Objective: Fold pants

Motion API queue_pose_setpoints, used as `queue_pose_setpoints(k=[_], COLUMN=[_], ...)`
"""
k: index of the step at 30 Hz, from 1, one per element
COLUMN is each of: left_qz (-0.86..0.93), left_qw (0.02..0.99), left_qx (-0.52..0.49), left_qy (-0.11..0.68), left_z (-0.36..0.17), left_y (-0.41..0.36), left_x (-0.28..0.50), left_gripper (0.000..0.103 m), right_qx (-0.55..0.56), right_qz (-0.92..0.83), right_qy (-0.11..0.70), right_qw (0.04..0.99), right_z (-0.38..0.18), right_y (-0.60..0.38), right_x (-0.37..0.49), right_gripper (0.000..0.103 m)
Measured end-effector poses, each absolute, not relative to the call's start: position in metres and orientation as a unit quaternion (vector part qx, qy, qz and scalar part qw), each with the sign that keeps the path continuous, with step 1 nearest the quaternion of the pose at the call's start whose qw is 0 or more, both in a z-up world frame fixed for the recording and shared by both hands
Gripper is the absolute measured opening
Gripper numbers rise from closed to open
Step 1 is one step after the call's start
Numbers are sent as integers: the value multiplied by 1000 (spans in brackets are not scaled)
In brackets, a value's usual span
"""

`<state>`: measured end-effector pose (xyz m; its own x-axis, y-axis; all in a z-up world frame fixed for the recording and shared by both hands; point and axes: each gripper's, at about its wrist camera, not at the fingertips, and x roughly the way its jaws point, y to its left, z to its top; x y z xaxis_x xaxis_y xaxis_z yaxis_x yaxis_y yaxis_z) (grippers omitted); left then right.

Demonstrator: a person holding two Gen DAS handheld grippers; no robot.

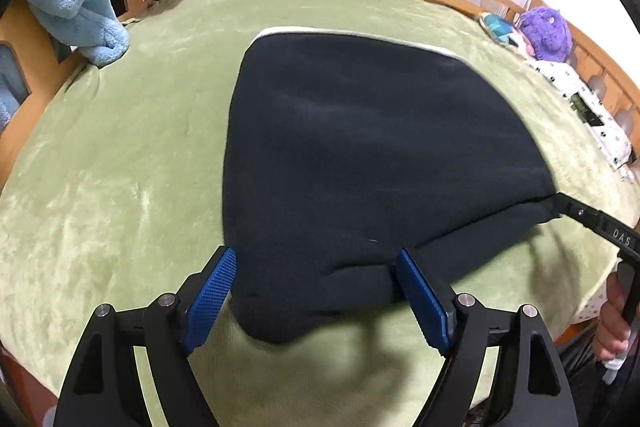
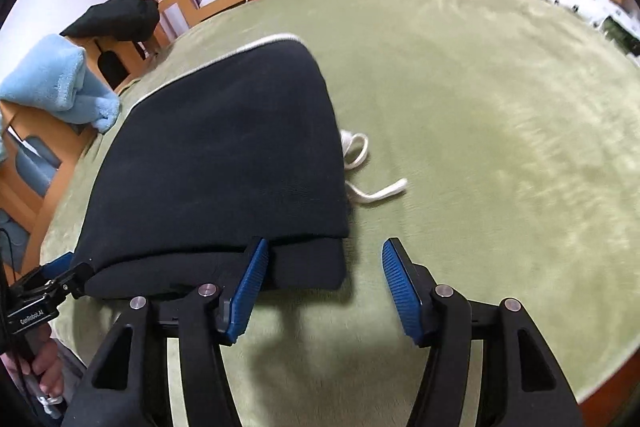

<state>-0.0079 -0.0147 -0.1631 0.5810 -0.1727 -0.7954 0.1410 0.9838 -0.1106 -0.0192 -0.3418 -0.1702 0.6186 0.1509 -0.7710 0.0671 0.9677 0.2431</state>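
Green fleece bedcover (image 1: 120,155) fills both views, and the black pants (image 1: 360,147) lie on it folded into a thick pad. Left gripper (image 1: 316,297) straddles their near corner, pads apart; right gripper (image 2: 324,291) gapes empty beside their near edge. Judging by this, a fold is just laid; next, tuck in the white drawstring (image 2: 368,183). No containers show.

L gripper (image 1: 314,291) points down at an angle, jaws wide apart w/ blue pads (image 1: 210,301) clear on both sides, not pressing anything. R gripper (image 2: 324,291) tilts down likewise, jaws partly apart, nothing between pads (image 2: 400,293). A hand (image 1: 612,323) grips the R handle; another hand (image 2: 44,367) grips the L handle.
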Motion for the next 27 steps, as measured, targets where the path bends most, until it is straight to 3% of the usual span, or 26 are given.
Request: queue_pose_setpoints(k=[6, 9, 14, 16, 20, 27], left_qz=[-97, -99, -90, -85, -73, -67], left_qw=[907, 920, 935, 939, 944, 943], left_qx=[-26, -21, -8, -12, -17, -18], left_qy=[408, 379, 342, 332, 320, 326], left_z=[-113, -76, -23, -6, 4, -12], left_y=[-32, -43, -54, -53, -44, -45], left_x=[-26, -36, -46, -50, -63, -69], left_gripper=[81, 82, 92, 92, 96, 97], right_qx=[100, 87, 62, 63, 80, 80], right_qz=[8, 5, -2, -3, 0, -13], right_qy=[407, 386, 360, 343, 310, 332], right_qw=[908, 918, 931, 937, 947, 940], right_z=[-118, -89, -34, -12, 14, -11], right_y=[-328, -326, -321, -318, -314, -307], right_x=[-49, -64, -80, -85, -93, -95], right_gripper=[61, 74, 76, 85, 102, 103])
